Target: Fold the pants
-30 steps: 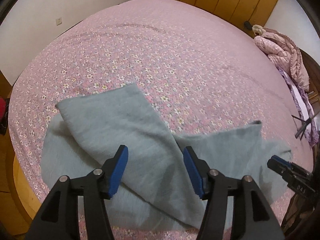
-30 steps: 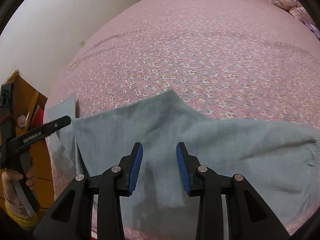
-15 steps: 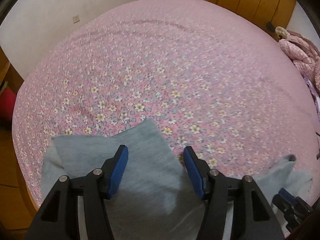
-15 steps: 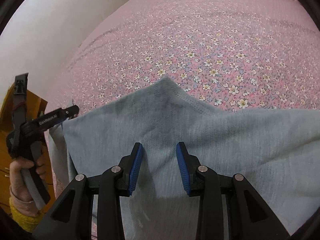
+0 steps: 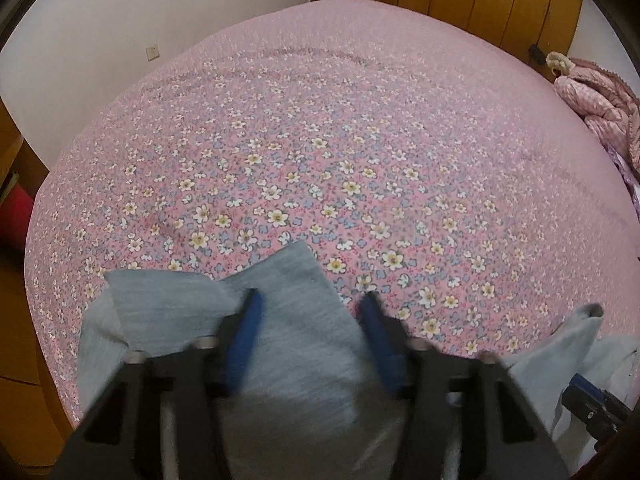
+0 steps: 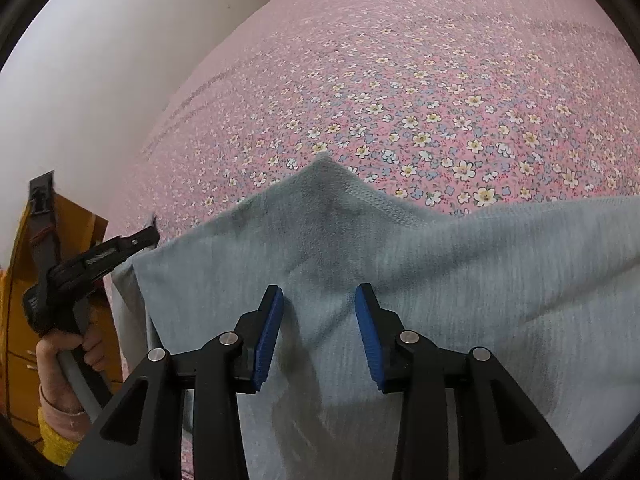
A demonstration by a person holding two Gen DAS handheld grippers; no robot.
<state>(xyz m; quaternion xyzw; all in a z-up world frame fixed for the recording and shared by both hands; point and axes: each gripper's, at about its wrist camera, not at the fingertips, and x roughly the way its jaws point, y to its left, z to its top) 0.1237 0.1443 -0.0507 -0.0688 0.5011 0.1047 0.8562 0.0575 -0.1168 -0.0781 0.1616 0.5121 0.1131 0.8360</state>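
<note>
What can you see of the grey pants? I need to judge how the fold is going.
The grey pants look like soft knit fleece, lying rumpled and partly doubled over on the floral bedsheet near its front edge. A stitched corner peaks upward. The left tongs are closing over one folded flap; the right tongs straddle cloth, opening.

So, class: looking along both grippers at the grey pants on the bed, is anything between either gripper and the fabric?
Nothing visible. The left gripper has a folded flap of the pants directly between its closing jaws. The right gripper, its jaws opening slightly, hovers straight over the pants with only fabric beneath. The flowered bed sheet beyond is bare.
</note>
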